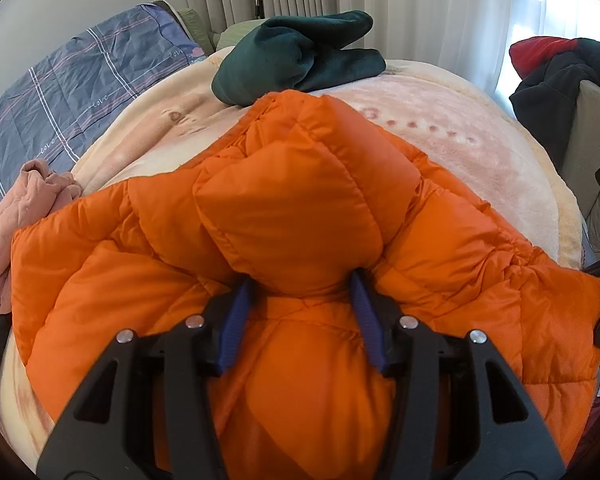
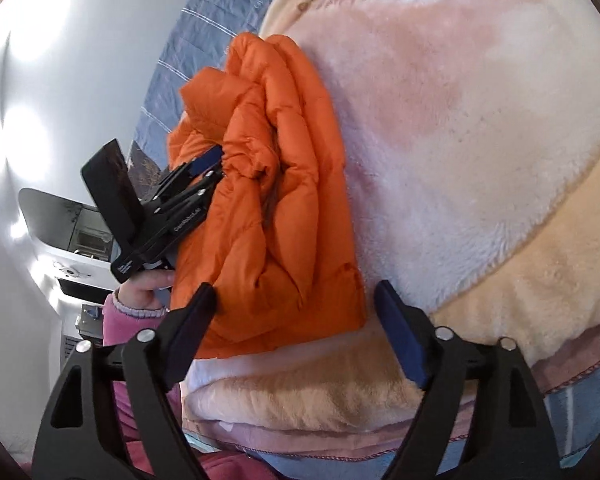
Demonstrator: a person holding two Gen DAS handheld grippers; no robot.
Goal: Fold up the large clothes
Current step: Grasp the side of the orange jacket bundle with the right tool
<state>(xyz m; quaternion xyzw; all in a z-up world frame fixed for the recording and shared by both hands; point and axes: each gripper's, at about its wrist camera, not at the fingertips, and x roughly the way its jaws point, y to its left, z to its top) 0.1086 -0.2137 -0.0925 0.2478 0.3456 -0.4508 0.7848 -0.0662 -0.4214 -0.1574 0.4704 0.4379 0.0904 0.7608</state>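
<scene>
An orange puffer jacket (image 1: 300,216) lies on a cream and pink fleece blanket (image 1: 440,120) on the bed. My left gripper (image 1: 302,292) is shut on a thick fold of the jacket, its blue pads pressing the padding from both sides. In the right wrist view the jacket (image 2: 276,200) is bunched and partly folded over, with my left gripper (image 2: 214,164) gripping its left edge. My right gripper (image 2: 296,312) is open, its jaws on either side of the jacket's near corner, not closed on it.
A dark green garment (image 1: 300,56) lies at the far end of the blanket. A pink garment (image 1: 28,208) sits at the left. A blue plaid sheet (image 1: 60,92) covers the bed's left side. Dark and red clothes (image 1: 560,72) hang at the right.
</scene>
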